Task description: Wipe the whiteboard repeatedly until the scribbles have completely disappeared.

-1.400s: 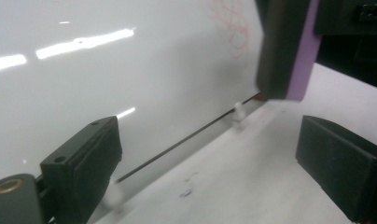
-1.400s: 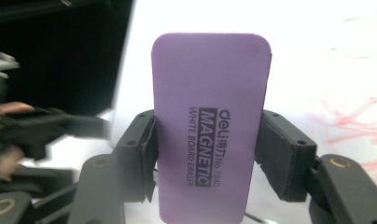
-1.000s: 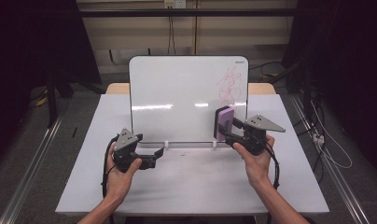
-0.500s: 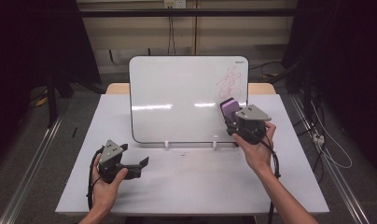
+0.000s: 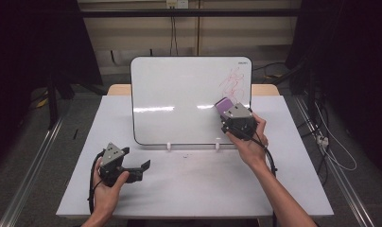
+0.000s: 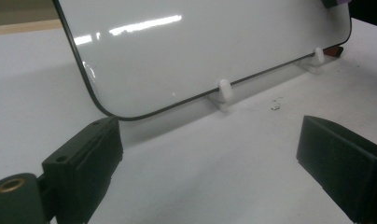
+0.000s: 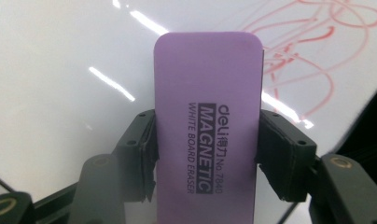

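Presently the right gripper [image 5: 225, 109] clamps a purple eraser [image 7: 208, 121] by its long sides, held against the upright whiteboard [image 5: 179, 90] just left of and below the red scribble [image 5: 234, 84]. Near left, the left gripper [image 5: 144, 166] rests low over the table [image 5: 203, 189], jaws wide, nothing between them.

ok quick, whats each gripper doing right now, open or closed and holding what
left gripper: open, holding nothing, low over the table.
right gripper: closed on the purple eraser, in front of the whiteboard near the red scribble.
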Demonstrator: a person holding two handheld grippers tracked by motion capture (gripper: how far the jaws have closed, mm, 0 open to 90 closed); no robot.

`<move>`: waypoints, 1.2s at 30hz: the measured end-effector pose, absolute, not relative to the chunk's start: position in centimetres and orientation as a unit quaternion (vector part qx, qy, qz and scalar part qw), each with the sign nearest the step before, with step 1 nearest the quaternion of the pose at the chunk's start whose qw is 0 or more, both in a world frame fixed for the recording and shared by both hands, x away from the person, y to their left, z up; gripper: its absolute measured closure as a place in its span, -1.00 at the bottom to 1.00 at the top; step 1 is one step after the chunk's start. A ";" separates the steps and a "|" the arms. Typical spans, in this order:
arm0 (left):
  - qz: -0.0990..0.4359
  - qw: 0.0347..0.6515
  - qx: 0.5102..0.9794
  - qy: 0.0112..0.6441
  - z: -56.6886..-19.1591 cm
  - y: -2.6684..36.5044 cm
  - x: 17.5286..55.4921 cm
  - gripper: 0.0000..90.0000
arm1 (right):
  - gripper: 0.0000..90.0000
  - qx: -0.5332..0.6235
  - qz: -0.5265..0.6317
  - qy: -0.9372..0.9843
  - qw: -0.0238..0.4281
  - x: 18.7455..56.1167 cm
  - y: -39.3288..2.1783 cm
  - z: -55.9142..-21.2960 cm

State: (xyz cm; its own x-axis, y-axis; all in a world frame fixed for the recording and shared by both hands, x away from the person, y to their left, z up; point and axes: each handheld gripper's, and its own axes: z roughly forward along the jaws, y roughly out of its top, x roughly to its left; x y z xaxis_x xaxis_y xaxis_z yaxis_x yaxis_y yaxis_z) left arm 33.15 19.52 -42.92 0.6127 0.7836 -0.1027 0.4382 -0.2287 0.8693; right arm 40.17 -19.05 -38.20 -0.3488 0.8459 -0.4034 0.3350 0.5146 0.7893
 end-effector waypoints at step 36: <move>0.204 0.464 0.759 0.408 -43.5 20.4 33.7 -0.87 | -0.07 0.363 0.313 0.772 0.418 40.4 -19.6 -39.2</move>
State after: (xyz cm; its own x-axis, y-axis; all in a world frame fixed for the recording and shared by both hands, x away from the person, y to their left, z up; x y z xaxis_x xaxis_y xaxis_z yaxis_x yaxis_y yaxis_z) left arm 33.72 20.40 -43.47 0.5831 0.8095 -0.0684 0.4300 -0.2361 0.8714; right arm 40.43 -19.57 -39.24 -0.3884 0.8213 -0.4179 0.2987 0.5413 0.7860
